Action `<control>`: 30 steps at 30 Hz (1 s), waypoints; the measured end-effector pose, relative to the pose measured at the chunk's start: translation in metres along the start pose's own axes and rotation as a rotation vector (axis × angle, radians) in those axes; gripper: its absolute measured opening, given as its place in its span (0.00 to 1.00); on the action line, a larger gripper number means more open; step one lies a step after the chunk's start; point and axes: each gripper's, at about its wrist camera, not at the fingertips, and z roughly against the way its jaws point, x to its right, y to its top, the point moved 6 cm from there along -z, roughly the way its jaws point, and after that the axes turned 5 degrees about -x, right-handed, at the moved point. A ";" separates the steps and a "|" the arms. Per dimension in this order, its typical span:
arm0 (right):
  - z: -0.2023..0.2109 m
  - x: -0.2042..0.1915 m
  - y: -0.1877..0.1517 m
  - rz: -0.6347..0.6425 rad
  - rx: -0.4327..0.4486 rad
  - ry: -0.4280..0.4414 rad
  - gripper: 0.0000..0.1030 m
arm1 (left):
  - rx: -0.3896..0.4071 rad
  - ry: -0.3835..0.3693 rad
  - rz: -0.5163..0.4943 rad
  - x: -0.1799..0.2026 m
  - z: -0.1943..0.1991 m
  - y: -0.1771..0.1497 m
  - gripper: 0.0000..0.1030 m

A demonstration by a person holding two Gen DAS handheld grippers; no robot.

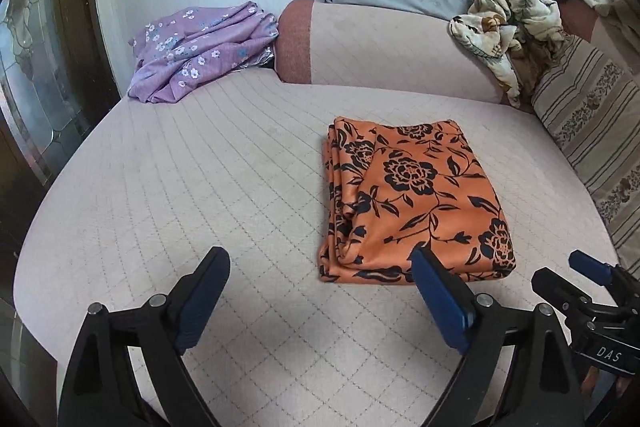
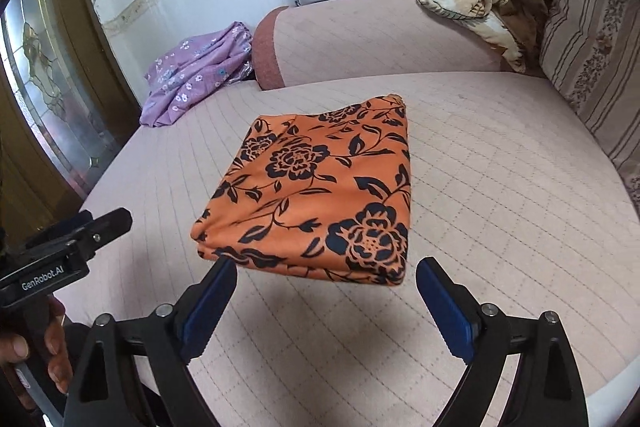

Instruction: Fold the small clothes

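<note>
1. On the bed (image 1: 160,187), mid-mattress, the orange cloth (image 1: 412,203) lies folded into a flat rectangle, layered edges showing on its left side in the left view.
2. Left tool (image 1: 320,279) is released, nothing between its pads; it hangs above bare mattress, left of the cloth's near edge.
3. Right tool (image 2: 326,287) is also spread wide and empty, just short of the cloth's near edge. Neither tool touches the fabric.
4. Risk: the near-left corner looks slightly puffed in the right view. A low pass by either tool could snag it and peel the top layer open.
5. Risk: the fabric looks thin and slippery. If it is picked up by one edge, the stack would likely slide apart.
6. Risk: the two tools sit close together near the bed's front. A crossing move could knock one into the other.
7. Purple cloth (image 1: 200,55) sits crumpled at the far left, beside the bolster (image 1: 380,47). Reaching for it across the orange cloth risks dragging the finished fold.
</note>
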 end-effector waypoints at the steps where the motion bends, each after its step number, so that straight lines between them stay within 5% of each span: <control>1: 0.001 0.001 -0.001 0.000 -0.002 -0.010 0.91 | -0.002 0.001 -0.001 0.001 0.001 -0.001 0.90; 30: 0.004 -0.002 0.000 0.045 -0.053 -0.149 0.91 | -0.003 0.065 -0.008 0.005 0.012 0.001 0.90</control>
